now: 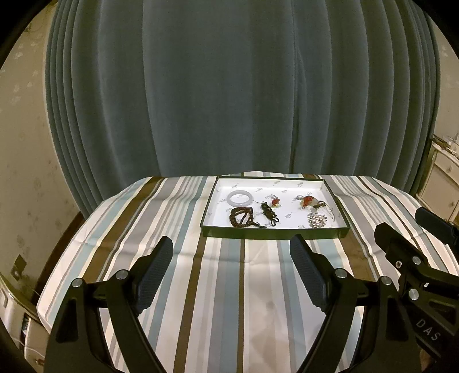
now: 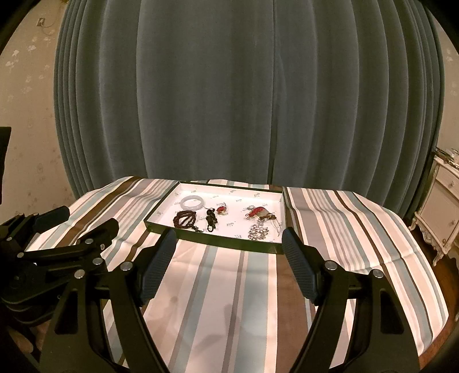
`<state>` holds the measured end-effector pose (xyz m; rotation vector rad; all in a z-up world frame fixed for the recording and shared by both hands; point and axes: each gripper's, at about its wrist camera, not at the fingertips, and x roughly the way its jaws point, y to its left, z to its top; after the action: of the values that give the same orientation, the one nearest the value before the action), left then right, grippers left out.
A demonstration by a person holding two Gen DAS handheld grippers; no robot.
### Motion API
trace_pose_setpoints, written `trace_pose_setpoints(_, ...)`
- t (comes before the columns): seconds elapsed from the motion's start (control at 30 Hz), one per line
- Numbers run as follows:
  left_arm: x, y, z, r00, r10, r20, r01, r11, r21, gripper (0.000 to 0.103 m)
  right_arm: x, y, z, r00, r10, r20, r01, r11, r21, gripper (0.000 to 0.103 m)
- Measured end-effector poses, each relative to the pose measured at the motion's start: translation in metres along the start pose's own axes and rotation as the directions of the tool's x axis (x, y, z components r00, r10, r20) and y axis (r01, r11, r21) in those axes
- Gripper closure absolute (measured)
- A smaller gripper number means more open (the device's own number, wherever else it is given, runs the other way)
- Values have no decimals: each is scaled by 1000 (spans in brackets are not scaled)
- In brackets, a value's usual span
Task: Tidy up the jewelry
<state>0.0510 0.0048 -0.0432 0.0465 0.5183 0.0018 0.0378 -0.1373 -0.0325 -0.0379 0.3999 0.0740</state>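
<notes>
Left gripper (image 1: pixel 231 252) and right gripper (image 2: pixel 229 246) hover spread and empty over striped tablecloth (image 1: pixel 223 287). Beyond, a shallow green-sided tray (image 1: pixel 275 233) holds white bangle (image 1: pixel 240 198), brown bead strand (image 1: pixel 241 217), pendants, silver chain (image 1: pixel 317 220).

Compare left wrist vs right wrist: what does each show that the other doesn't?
Left wrist only: the right gripper at its right edge, and a wall socket low on the left.

Right wrist only: the left gripper at its left edge, and a wall outlet high on the left.

Both: green tray holding white bangle, brown bead string and silver chain, on the striped tablecloth before the grey-blue curtain. Both grippers open, empty.
</notes>
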Motion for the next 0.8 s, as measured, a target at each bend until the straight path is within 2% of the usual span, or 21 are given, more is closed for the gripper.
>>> trace_pose_setpoints(0.8, -1, 2, -1, 1000, -1, -1, 1, 1000, -3, 21, -1, 1, 0, 1000, -2, 2, 2, 1000, -1, 27)
